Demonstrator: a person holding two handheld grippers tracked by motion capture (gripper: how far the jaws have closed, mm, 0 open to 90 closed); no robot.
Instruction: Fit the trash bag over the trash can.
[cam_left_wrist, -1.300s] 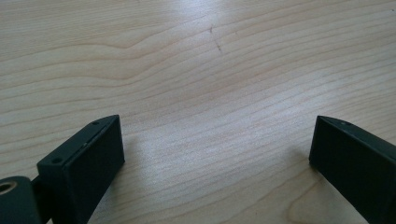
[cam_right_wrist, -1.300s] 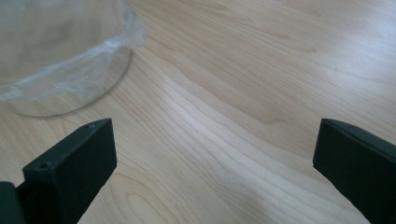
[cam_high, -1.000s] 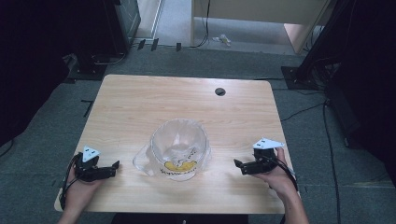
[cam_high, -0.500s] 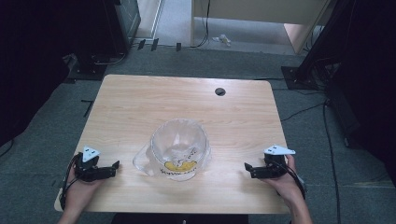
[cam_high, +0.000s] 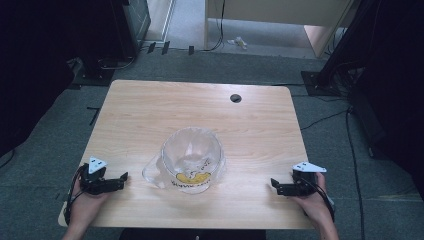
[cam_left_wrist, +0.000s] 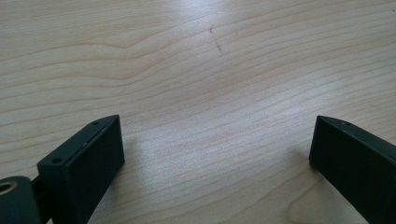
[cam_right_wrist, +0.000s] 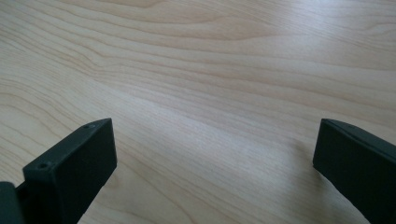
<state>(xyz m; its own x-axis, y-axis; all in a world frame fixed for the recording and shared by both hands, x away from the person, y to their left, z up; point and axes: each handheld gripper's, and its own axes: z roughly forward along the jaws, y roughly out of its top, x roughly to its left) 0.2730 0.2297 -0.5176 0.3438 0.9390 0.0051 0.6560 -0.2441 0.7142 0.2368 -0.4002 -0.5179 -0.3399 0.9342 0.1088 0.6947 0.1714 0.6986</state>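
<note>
While both jaws stand wide apart on nothing, the left gripper (cam_high: 122, 178) rests on the worktop (cam_high: 150, 120), pointing at the clear plastic bag (cam_high: 192, 160) just inboard. Right gripper (cam_high: 274, 186), equally spread and empty, sits farther out; left is nearer the bag at the worktop's front centre.
</note>
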